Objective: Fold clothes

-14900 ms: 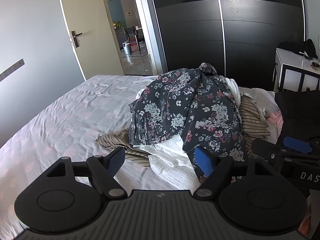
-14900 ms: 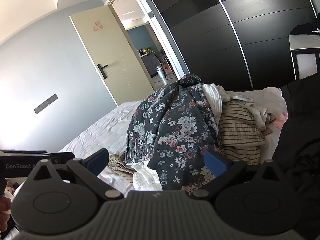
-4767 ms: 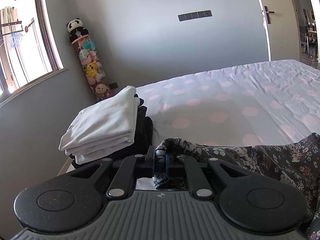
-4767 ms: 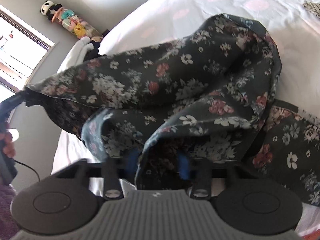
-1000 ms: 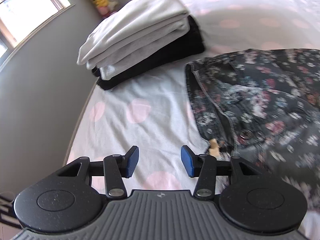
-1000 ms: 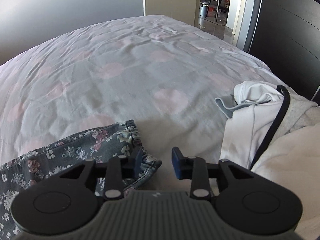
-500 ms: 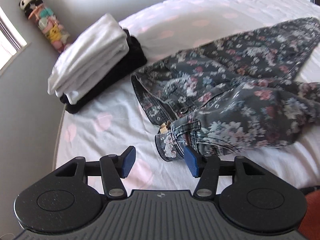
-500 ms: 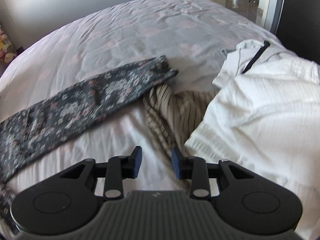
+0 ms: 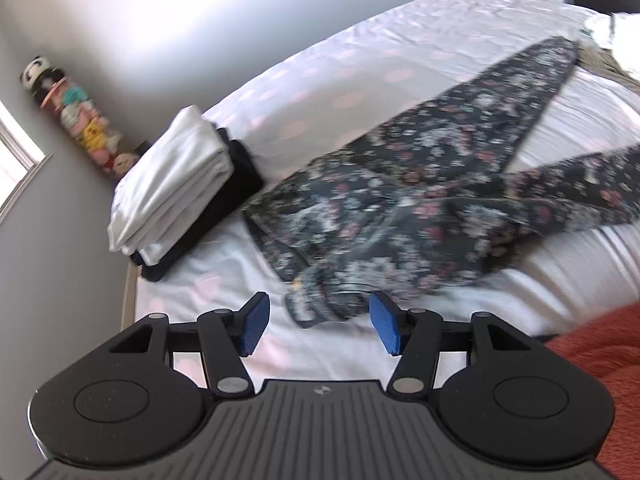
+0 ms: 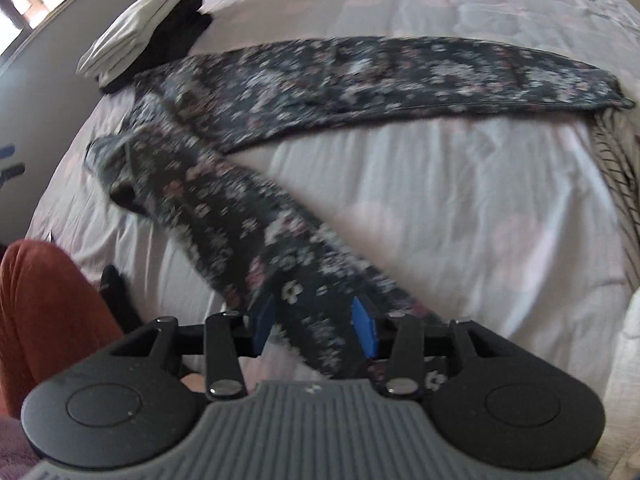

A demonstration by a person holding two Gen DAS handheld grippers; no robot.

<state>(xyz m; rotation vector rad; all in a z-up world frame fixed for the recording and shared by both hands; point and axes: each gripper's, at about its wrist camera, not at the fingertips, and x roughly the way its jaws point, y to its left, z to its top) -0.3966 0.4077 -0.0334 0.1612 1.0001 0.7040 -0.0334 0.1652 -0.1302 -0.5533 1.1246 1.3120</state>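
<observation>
1. Left wrist view: the left hand-held gripper (image 9: 316,322) hangs just above the near edge of the bed (image 9: 400,40), its blue pads spread wide and gripping nothing. The bunched waistband end of the floral trousers (image 9: 420,184) lies on the sheet just beyond the gap between the pads.

2. Half a second earlier this view sat closer to the waistband; now it has pulled back and tilted, so both trouser legs show, fanning apart towards the far side of the bed.

3. Right wrist view: the right hand-held gripper (image 10: 314,320) has swung away from the unfolded laundry it faced half a second ago. It now hovers over the nearer trouser leg (image 10: 248,224). Its pads are parted with floral cloth lying between them, and they do not appear to be pressing it; motion blur makes this hard to confirm.

4. The other trouser leg (image 10: 380,76) lies flat across the bed, its hem reaching a striped garment (image 10: 616,148) at the right edge.

5. A folded stack (image 9: 180,184) of white and black clothes sits near the bed's corner, beside the waistband.

6. Judgement: the trousers are spread out but not yet folded. The right side seems poised to take the near leg and bring it onto the far one.
</observation>
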